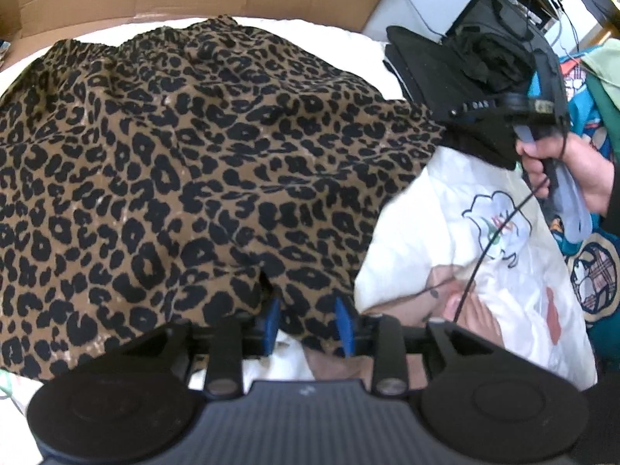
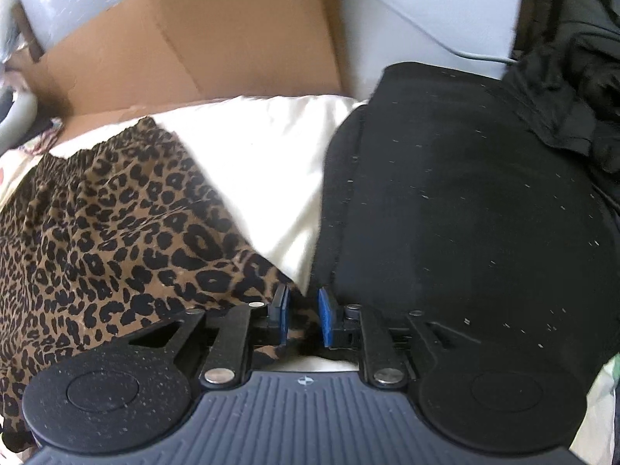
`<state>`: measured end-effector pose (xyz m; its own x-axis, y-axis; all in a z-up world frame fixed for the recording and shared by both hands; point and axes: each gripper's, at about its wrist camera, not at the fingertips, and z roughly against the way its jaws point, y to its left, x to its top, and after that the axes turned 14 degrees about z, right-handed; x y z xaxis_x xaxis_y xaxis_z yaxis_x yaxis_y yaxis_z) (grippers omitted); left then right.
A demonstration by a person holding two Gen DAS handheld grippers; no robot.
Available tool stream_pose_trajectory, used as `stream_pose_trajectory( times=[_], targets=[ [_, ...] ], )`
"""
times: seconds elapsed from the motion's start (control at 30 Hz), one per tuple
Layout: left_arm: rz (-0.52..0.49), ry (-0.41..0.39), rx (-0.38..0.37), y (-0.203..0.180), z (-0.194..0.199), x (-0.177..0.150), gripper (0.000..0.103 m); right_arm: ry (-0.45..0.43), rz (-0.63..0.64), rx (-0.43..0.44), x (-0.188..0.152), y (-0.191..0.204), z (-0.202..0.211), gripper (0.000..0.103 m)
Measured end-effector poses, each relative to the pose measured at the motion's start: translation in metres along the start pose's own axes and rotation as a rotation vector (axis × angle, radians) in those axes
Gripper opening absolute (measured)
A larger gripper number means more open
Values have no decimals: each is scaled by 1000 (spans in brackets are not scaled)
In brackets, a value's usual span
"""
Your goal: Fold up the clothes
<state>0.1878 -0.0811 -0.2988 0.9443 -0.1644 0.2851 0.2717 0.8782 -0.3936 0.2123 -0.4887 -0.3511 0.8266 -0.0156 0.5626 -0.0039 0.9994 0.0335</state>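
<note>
The leopard-print garment (image 1: pixel 186 178) lies doubled on the white bedding (image 2: pixel 263 162), its near edge between the parted, seemingly slack jaws of the left gripper (image 1: pixel 310 323) and right gripper (image 2: pixel 303 317), so further folds remain.

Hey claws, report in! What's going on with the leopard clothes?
Left claw open, leopard hem between its pads. Right claw open at the leopard garment's other corner. Black garment lying close alongside.
</note>
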Motion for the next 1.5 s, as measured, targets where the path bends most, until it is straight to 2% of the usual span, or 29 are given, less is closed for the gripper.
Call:
stream_pose_trajectory(
  times=[0.23, 0.3, 0.4, 0.43, 0.47, 0.53, 0.57, 0.8, 1.07, 1.1, 1.13, 1.17, 1.5],
  targets=[
    [7, 38, 12, -2, -17, -4, 30, 10, -24, 32, -15, -4, 1, 19],
    [4, 54, 17, -2, -23, -7, 13, 15, -9, 30, -18, -2, -1, 20],
    [-10, 65, 31, -1, -24, -10, 5, 5, 25, 24, -17, 2, -1, 22],
    [-20, 67, 32, 0, -23, -11, 4, -3, 38, 24, -16, 4, 0, 23],
    [-27, 69, 34, 0, -22, -12, 4, -15, 52, 27, -13, 6, 1, 32],
    [-33, 74, 35, 1, -20, -13, 3, -41, 71, 39, -7, 9, 2, 40],
    [-33, 76, 36, 2, -20, -13, 3, -53, 77, 49, -3, 10, 2, 41],
    [-40, 88, 38, 2, -20, -14, 3, -70, 69, 113, 37, 19, -25, 41],
    [-9, 96, 37, 8, -27, -13, 3, 34, 103, 152, 51, 33, -70, 41],
    [-4, 96, 36, 8, -27, -13, 3, 44, 109, 153, 51, 34, -73, 40],
    [1, 97, 34, 8, -27, -13, 3, 50, 117, 153, 50, 34, -74, 26],
    [6, 97, 33, 9, -27, -13, 3, 53, 128, 148, 51, 35, -75, 1],
    [51, 98, 6, 14, -27, -10, 3, 30, 209, 19, 62, 40, -61, 0]
  ],
)
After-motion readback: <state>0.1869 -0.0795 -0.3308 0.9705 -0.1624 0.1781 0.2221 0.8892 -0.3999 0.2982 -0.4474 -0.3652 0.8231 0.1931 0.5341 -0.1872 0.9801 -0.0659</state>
